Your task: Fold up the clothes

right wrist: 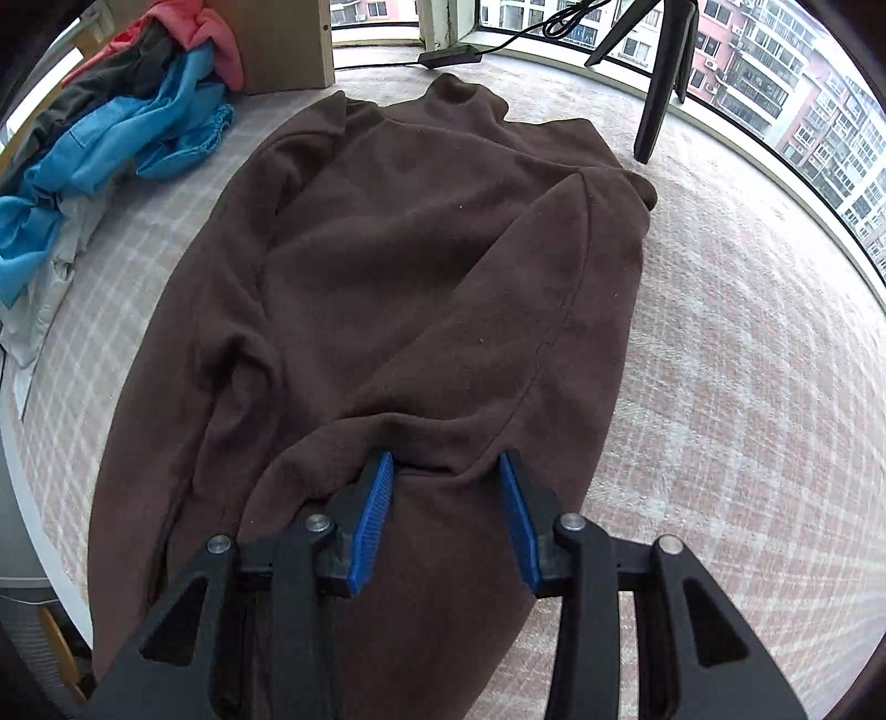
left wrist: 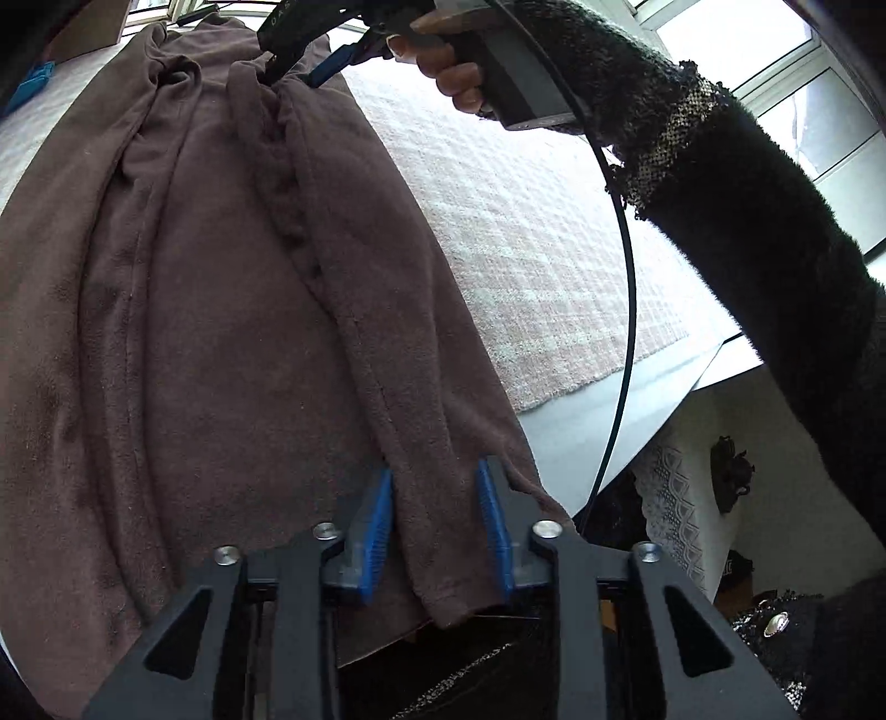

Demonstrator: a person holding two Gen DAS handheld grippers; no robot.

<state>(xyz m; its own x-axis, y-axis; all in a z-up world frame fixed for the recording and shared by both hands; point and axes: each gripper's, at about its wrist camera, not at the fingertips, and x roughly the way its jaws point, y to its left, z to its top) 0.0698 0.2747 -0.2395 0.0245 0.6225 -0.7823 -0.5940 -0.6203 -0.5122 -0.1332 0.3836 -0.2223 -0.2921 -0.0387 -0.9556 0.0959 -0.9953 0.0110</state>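
Note:
A brown sweater lies spread on the checked pink-and-white table cover, neck toward the window. My left gripper has its blue pads on either side of the sweater's sleeve cuff at the table's near edge. My right gripper holds a fold of the same sleeve near the armpit; it also shows in the left wrist view, pinching the cloth at the far end. The sleeve stretches between the two grippers, folded over the body.
A pile of blue, red and dark clothes lies at the far left beside a cardboard box. A black tripod leg and a power cable stand by the window. The table edge is near the left gripper.

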